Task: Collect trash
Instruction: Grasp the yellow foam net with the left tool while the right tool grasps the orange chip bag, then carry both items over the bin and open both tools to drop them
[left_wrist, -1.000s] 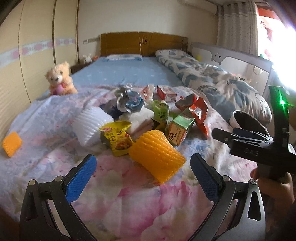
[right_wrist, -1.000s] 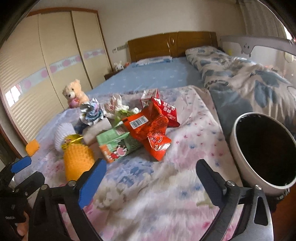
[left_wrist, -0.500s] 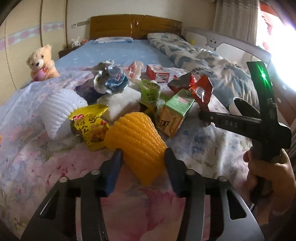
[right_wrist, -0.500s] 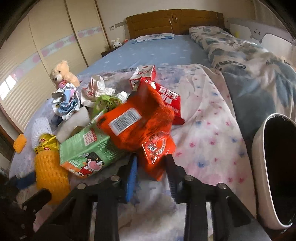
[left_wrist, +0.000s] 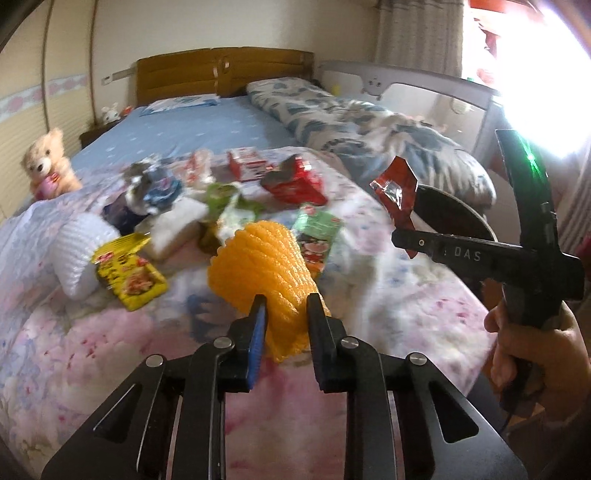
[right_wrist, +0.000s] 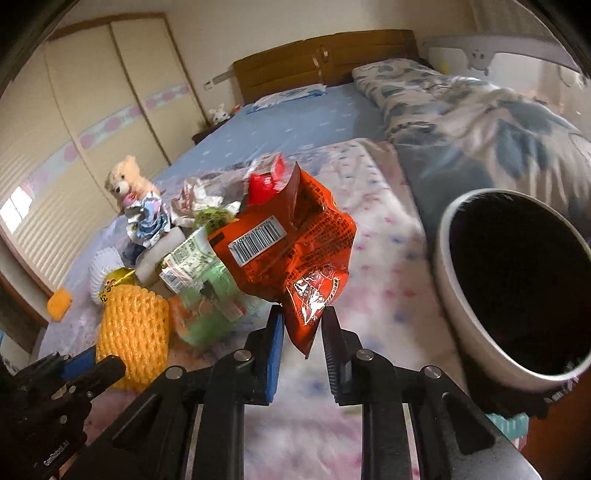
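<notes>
My left gripper (left_wrist: 284, 317) is shut on a yellow foam fruit net (left_wrist: 262, 266) and holds it lifted above the flowered bedspread. My right gripper (right_wrist: 302, 325) is shut on a red snack wrapper (right_wrist: 291, 243), raised off the bed. The wrapper also shows in the left wrist view (left_wrist: 397, 192), held over by the white bin (right_wrist: 476, 332) with a dark inside at the bed's right edge. The net also shows in the right wrist view (right_wrist: 133, 332). More trash lies in a pile: a green carton (left_wrist: 317, 236), a yellow packet (left_wrist: 129, 273), a red box (left_wrist: 295, 182).
A white foam net (left_wrist: 79, 247), a white tissue pack (left_wrist: 173, 225) and crumpled wrappers (left_wrist: 155, 188) lie in the pile. A teddy bear (left_wrist: 46, 162) sits at the left. A folded quilt (left_wrist: 369, 133) lies at the right. An orange sponge (right_wrist: 59, 302) lies far left.
Both grippers closed from open, the left on the yellow net, the right on the red wrapper, and both have lifted their items. The right one moved toward the bin.
</notes>
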